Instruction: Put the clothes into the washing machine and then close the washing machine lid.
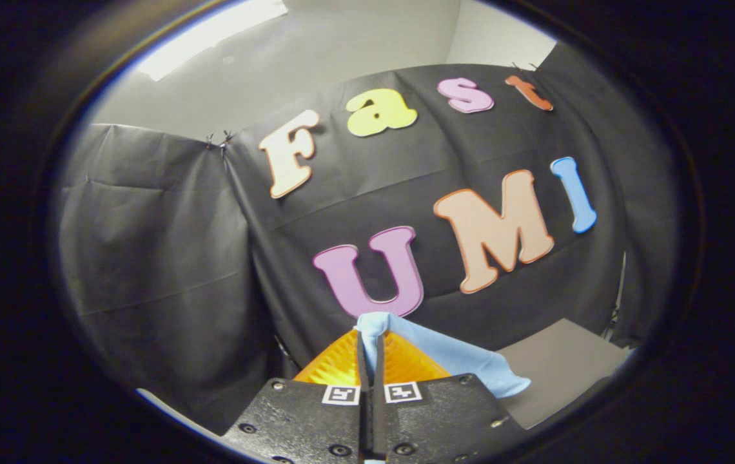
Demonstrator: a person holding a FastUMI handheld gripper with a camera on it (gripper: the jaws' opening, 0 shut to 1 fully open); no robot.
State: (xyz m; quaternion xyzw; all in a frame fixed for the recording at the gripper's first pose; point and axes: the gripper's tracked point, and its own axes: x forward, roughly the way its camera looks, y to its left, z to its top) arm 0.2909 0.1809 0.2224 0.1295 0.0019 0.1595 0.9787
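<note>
- Gripper view: gripper [371, 341] raised toward the booth's black cloth wall [167, 258], its orange fingers [335, 364] pressed together on a light blue cloth [445, 354].
- Cloth pokes up between the fingertips and drapes off to the right (over the right finger).
- Grey flat surface [561, 367] lies beyond, lower right.
- White room wall [342, 45] rises above the cloth.

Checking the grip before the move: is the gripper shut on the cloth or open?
Shut on it: the gripper's orange fingers meet with the blue cloth pinched between them, its rest draping over one side.
</note>
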